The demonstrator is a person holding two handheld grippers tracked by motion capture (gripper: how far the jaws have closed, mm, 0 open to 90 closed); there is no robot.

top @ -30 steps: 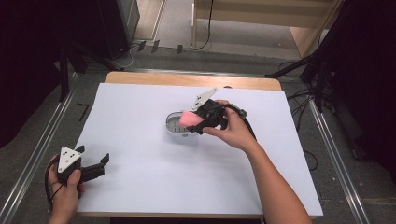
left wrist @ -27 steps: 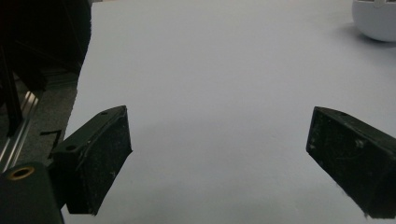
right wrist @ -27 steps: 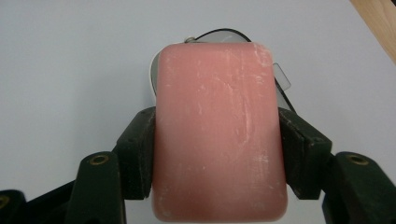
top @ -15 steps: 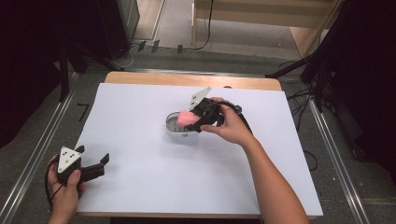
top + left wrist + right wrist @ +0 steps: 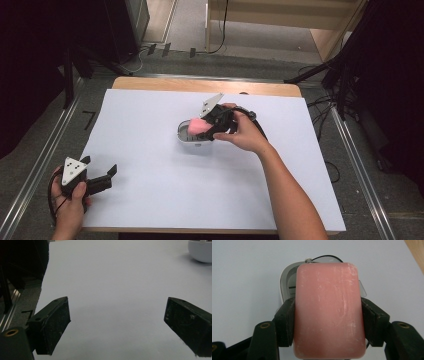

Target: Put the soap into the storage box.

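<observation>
Two grippers are at work over a white sheet that covers the table (image 5: 165, 200), and just one of them is busy. The right gripper (image 5: 212, 122), held at the middle of the table toward its far side, has its black jaws clamped on the long sides of a pink soap bar (image 5: 329, 310), which hangs directly above a white soap dish (image 5: 287, 285). In the high view the bar (image 5: 200, 125) sits over the open dish (image 5: 187, 137); whether it already touches the dish I cannot tell.

My reading is that the placing step is in hand: the soap is carried and lined up, not yet let go. The next move calls for easing the bar down flat into the tray, keeping its long axis along the dish's, and only then spreading the jaws, since a tilted release could leave it propped on the rim.

The bar is a rounded rectangle, matte and waxy, streaked with fine pale scuffs. The dish looks like smooth moulded plastic, oval, with a grey inner tray that shows a slot.

The left gripper (image 5: 95, 182) rests at the near left corner, its rough-padded jaws wide apart with nothing between them, and the dish's rounded wall (image 5: 201, 252) shows far off to its right.
</observation>
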